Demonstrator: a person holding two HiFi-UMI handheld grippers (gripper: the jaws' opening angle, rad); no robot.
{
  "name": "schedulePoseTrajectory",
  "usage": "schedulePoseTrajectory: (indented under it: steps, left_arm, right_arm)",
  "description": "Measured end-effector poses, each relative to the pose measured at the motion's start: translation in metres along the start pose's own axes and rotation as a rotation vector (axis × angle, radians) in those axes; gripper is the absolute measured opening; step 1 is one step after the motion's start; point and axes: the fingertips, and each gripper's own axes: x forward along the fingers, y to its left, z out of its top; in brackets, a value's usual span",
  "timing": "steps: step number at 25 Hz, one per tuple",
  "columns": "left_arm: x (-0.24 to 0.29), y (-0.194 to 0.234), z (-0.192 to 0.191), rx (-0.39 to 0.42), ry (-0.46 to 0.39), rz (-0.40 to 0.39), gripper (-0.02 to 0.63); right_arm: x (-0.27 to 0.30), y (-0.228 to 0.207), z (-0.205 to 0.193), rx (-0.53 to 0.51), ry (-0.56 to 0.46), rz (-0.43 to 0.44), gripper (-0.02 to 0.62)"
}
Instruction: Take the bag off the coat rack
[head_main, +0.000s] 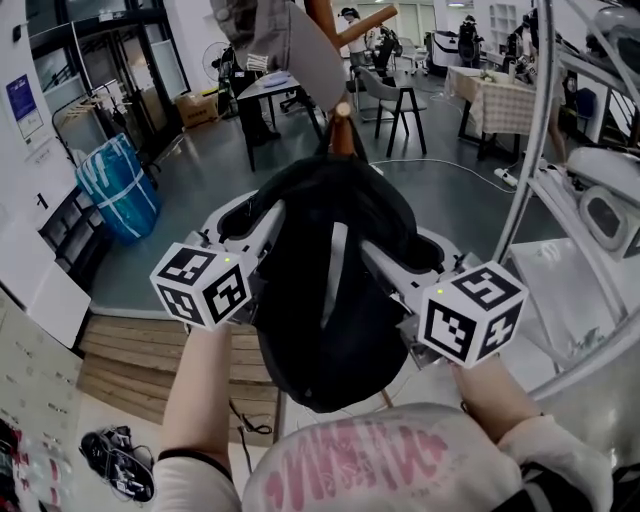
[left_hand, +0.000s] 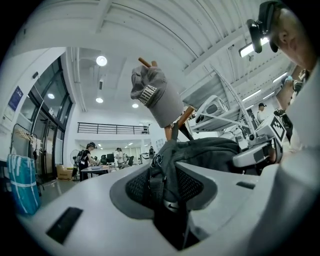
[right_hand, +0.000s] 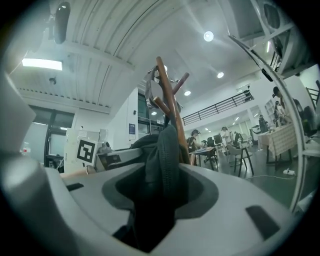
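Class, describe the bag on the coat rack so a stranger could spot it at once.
Find the wooden coat rack straight ahead in the head view. On it, below a grey cap, hangs the bag. It is black and bulky, unlike the blue bag standing off to the left.

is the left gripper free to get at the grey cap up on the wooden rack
Probably not. The left gripper is shut on the black fabric bag, and the grey cap hangs above it on the wooden coat rack; it would have to let go first.
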Motion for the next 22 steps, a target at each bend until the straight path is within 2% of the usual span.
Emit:
schedulePoseTrajectory:
  steps: [5,9,14,22]
  left_arm:
    - [-0.005,-0.002,-0.002,-0.003,-0.012,0.014,0.117]
    - [-0.013,-0.005,0.005,-0.039,-0.045,0.037,0.117]
    - [-0.026,-0.014,0.009,-0.076,-0.056,0.01,0.104]
    - [-0.032,-0.019,0.021,-0.108,-0.074,0.019,0.097]
  right_arm:
    - [-0.002,-0.006,-0.003,0.049,-0.029,-0.027,0.152]
    - [-0.004,-0.005,0.0,0.066,-0.035,-0.024,0.14]
    - [-0.009,-0.001,0.0,0.093,-0.039,-0.005,0.133]
    - [-0.013,0.0,0.012,0.092,-0.066,0.01,0.127]
